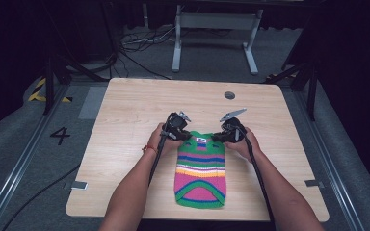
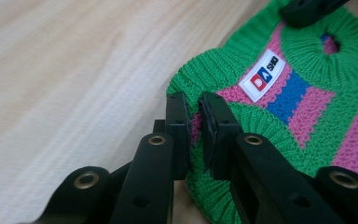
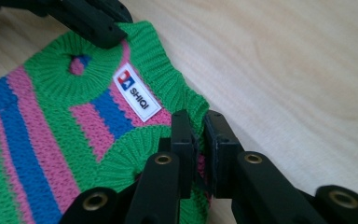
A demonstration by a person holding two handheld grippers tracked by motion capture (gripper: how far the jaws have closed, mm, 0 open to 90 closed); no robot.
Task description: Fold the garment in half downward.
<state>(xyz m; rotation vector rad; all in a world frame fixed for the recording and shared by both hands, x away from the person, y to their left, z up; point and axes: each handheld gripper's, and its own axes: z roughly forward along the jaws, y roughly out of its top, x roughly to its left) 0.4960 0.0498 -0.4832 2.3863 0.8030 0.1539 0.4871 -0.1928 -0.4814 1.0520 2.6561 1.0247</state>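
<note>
Black grippers (image 1: 177,131) (brass rivets), trailing cables, red wristband (image 1: 149,149).

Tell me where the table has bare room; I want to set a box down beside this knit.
Bare wood on the table lies left of the striped knit sweater, right of it, and beyond toward the round grommet. It is crowded where the left gripper and right gripper pinch the sweater's far corners.

The high view is dim around its edges, the room nearly black at upper left and right; light falls from above onto the wooden table (image 1: 125,144), which shows evenly lit, with faint shadows under the forearms; the picture is soft and low in detail; in the left gripper view the lower left of the frame is blurred, the knitted sweater (image 2: 307,107) sharp; the right gripper view is bright, its tabletop at upper right slightly washed out.
</note>
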